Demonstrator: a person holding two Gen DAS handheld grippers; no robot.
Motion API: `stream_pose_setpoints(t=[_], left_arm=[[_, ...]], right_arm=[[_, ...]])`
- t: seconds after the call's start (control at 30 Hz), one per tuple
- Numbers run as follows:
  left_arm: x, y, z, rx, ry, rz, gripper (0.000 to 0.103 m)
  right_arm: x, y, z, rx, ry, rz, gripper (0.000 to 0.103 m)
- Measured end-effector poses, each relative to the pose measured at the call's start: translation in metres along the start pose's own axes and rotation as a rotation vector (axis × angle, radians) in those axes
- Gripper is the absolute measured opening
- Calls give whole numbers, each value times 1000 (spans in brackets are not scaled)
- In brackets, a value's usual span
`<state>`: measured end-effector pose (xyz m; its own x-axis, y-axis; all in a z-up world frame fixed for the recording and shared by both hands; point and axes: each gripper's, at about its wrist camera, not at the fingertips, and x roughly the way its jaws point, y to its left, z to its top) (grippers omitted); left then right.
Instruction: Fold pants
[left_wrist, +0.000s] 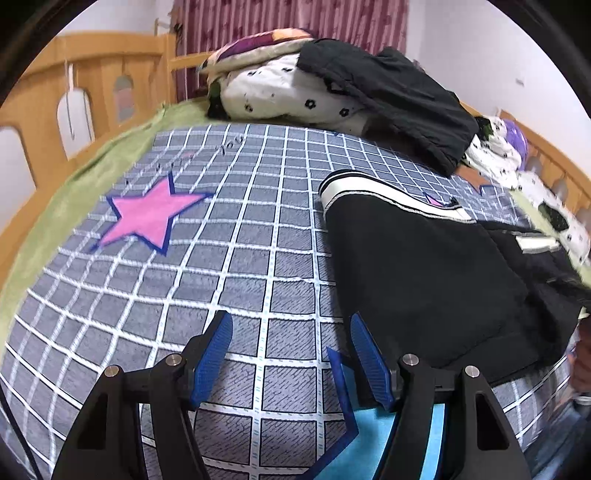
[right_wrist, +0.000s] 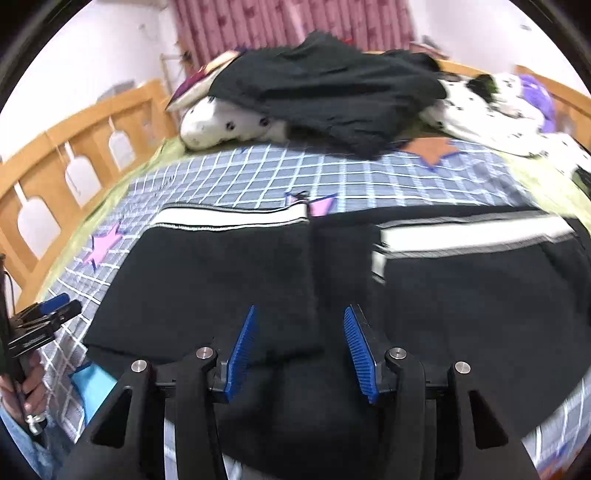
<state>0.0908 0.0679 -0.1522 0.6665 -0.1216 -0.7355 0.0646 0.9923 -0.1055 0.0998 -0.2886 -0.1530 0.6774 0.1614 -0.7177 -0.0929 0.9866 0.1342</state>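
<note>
both grippers (left_wrist: 291, 354) (right_wrist: 299, 347) agape — pants (right_wrist: 258, 280) flat

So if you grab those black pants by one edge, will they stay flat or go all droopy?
Probably droopy. The black pants lie limp and flat on the checked blanket, following its surface like soft cloth. They look thick and fuzzy, so they would likely feel a bit heavy and not slip from the right gripper, whose ribbed blue pads are open above them.
</note>
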Motion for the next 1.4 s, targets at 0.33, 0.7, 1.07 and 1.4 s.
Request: stream_pose_setpoints(t=[0.33,0.7,1.07,1.4], left_arm=[[-2,19,6,-89,-21,-31,64],[-5,-21,-2,45,-13,-90,64],[-1,-51,-16,160,77,-238,65],[28,-64,-29,154,178,-158,65]], right_arm=[[5,-16,3,147,-44,97,12],[9,-46,-51,128,93,-76,16],[4,-40,-66,132,109,-70,23],[4,-35,-71,102,116,-80,28]])
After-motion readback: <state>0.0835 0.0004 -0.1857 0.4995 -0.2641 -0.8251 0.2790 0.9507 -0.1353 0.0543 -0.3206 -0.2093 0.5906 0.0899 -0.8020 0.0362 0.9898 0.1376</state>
